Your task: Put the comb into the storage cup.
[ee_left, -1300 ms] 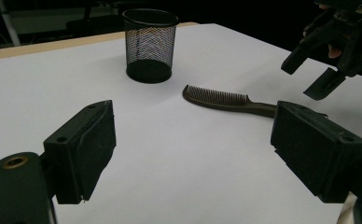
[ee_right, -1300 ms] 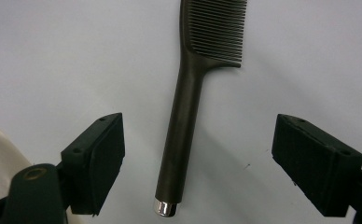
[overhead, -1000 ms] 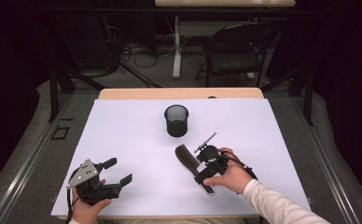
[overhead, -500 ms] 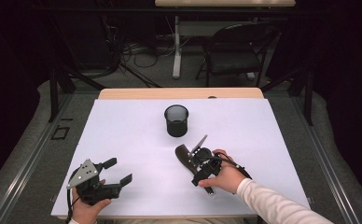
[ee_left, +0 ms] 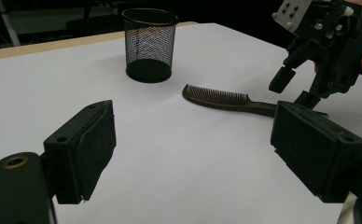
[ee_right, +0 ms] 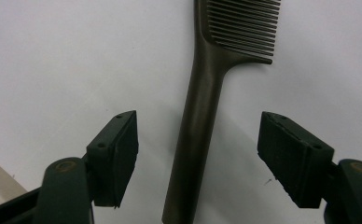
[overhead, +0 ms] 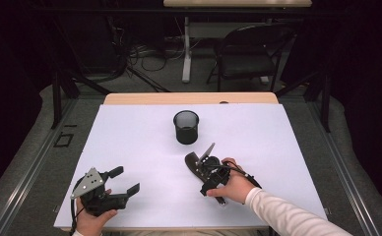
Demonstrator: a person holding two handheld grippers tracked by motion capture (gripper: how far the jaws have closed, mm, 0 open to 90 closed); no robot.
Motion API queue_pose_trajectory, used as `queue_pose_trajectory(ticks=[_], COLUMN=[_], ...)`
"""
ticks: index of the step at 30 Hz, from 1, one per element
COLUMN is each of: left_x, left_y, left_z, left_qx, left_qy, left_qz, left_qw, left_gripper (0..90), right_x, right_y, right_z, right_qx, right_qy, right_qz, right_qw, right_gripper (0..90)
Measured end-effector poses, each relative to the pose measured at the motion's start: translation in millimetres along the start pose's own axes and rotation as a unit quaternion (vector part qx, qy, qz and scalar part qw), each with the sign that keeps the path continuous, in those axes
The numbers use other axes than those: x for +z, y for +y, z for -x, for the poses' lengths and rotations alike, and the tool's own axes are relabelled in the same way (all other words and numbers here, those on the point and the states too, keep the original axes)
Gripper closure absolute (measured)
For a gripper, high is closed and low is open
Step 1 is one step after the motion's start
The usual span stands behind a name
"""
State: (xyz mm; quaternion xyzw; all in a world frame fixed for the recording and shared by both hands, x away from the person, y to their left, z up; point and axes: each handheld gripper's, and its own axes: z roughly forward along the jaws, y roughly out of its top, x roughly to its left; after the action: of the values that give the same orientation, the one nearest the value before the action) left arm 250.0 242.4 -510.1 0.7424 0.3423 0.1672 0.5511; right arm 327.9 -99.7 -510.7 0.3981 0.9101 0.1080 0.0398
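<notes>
A dark brown comb [overhead: 191, 161] lies on the white table [overhead: 287, 142], its teeth end pointing toward a black mesh cup [overhead: 186, 126]. My right gripper [overhead: 209, 170] hangs over the comb's handle. In the right gripper view the handle [ee_right: 206, 98] runs up between the two pads, with a gap on each side; the jaws have just been closing and nothing is gripped. My left gripper [overhead: 125, 180] rests open near the front left edge with nothing in it. The left gripper view shows the comb [ee_left: 221, 98], the cup [ee_left: 150, 44] and the right gripper [ee_left: 295, 89] beyond its own gripper [ee_left: 200, 149].
A wooden strip [overhead: 189, 98] borders the table's far edge. Behind it stand a dark folding chair [overhead: 248, 54] and a table leg among cables on the floor. White surface stretches left of the cup and to the far right.
My right gripper has shifted slightly left and down over the comb's handle, covering more of it, and its jaws have narrowed a little. The left gripper has stayed put.
</notes>
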Motion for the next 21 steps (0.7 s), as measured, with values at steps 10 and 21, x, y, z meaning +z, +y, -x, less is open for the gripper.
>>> queue_pose_trajectory(ticks=[10,21], left_x=[0.4,0.4], left_y=[-0.2,-0.3], left_z=[0.1,-0.1], left_qx=[0.000,-0.001], left_qy=[0.000,0.001], left_qz=[0.001,-0.001], left_qw=[1.0000,1.0000], left_gripper=[14.2,14.3], right_x=[4.5,11.0], right_y=[3.1,7.6], right_z=[-0.6,2.2], right_qx=[0.007,0.026], right_qy=[-0.004,0.005], right_qz=[0.000,-0.022], right_qw=[1.0000,0.9994], right_gripper=[28.5,43.6])
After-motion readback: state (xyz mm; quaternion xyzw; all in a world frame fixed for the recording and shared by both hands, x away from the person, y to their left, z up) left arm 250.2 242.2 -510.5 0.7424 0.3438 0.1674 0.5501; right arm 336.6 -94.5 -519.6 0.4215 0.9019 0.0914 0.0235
